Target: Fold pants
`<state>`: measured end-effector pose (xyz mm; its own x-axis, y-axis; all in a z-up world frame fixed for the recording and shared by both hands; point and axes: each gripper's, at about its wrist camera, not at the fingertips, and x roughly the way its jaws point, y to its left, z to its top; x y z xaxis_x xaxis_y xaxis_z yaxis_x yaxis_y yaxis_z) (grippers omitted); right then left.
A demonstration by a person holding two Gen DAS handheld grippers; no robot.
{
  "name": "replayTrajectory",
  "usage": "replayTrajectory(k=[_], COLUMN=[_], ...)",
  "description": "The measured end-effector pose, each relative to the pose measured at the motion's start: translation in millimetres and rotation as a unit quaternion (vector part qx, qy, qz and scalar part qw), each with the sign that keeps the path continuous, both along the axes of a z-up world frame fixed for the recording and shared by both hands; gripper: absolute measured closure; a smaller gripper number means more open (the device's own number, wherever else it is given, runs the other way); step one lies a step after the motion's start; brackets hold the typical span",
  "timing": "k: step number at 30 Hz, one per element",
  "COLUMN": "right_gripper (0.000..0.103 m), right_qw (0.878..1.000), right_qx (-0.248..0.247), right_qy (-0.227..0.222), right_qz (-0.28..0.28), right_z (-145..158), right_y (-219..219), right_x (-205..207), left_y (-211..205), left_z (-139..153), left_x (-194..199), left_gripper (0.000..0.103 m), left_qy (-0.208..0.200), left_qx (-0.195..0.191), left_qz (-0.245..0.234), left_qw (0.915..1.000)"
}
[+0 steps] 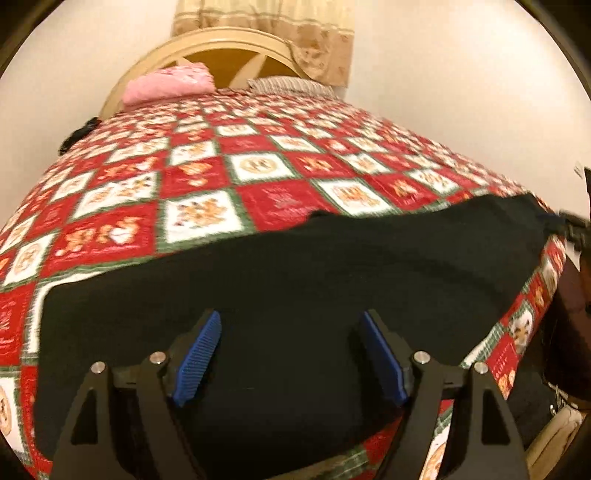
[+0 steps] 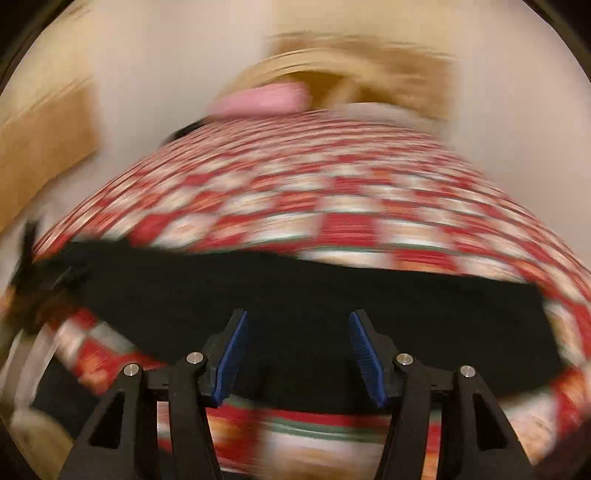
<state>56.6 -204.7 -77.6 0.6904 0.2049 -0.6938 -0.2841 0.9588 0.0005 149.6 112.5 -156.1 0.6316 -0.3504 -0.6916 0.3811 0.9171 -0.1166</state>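
Black pants (image 1: 295,266) lie flat across the near end of a bed with a red, white and green checked quilt (image 1: 229,173). My left gripper (image 1: 291,354) is open just above the pants, with nothing between its blue pads (image 1: 199,358). In the right wrist view, which is blurred by motion, the pants (image 2: 314,295) stretch across the quilt (image 2: 332,206). My right gripper (image 2: 297,354) is open over their near edge and holds nothing. The other gripper shows dimly at the far right edge of the left view (image 1: 576,229) and the far left of the right view (image 2: 33,269).
A pink pillow (image 1: 170,85) and a grey striped pillow (image 1: 288,85) lie at the far end by a tan arched headboard (image 1: 221,44). A beige curtain (image 1: 280,26) hangs behind. A dark item (image 1: 79,134) lies at the bed's far left edge.
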Motion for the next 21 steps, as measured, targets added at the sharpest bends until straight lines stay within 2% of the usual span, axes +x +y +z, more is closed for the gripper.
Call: replayTrajectory(k=[4,6,8,9,12,14,16,19,21], right_gripper=[0.046,0.046,0.046,0.046,0.048,0.048,0.048,0.048,0.049], right_qw=[0.991,0.983,0.974,0.973,0.965,0.966,0.964,0.968,0.969], right_qx=[0.003,0.012,-0.004,-0.007,0.001,-0.029,-0.039,0.006,0.012], right_qy=[0.01,0.015,0.015,0.023,0.099,0.075,0.077,0.064,0.042], right_qz=[0.137,0.184,0.225,0.229,0.242,0.245,0.253,0.243,0.242], right_z=[-22.9,-32.8,-45.5,-52.9,-83.3,-89.1,-85.4,-65.8,-57.1], right_y=[98.4,128.0,152.6,159.5,176.4,183.6,185.8,178.1,185.9], right_x=[4.4,6.0,7.4,9.8,17.7,4.9,1.6,5.2,6.9], left_y=[24.9,39.3,54.4,65.4,81.0,85.3,96.8,123.1,135.0], left_z=[0.4,-0.6,-3.9,-7.7,-7.3,-2.6,7.5,15.5,11.0], left_x=[1.0,0.0,0.7,1.9,-3.7,-7.2,-11.3,-8.3,-1.6], left_gripper=[0.023,0.023,0.023,0.023,0.023,0.023,0.022,0.013,0.013], left_qy=[0.006,0.003,0.006,0.014,0.012,0.003,-0.025,-0.034,-0.021], left_qx=[-0.006,0.009,0.015,0.017,-0.009,-0.005,-0.009,-0.024,-0.039], left_qz=[0.033,0.053,0.072,0.085,0.08,0.082,0.105,0.153,0.162], left_qw=[0.9994,0.9986,0.9973,0.9961,0.9967,0.9966,0.9941,0.9873,0.9859])
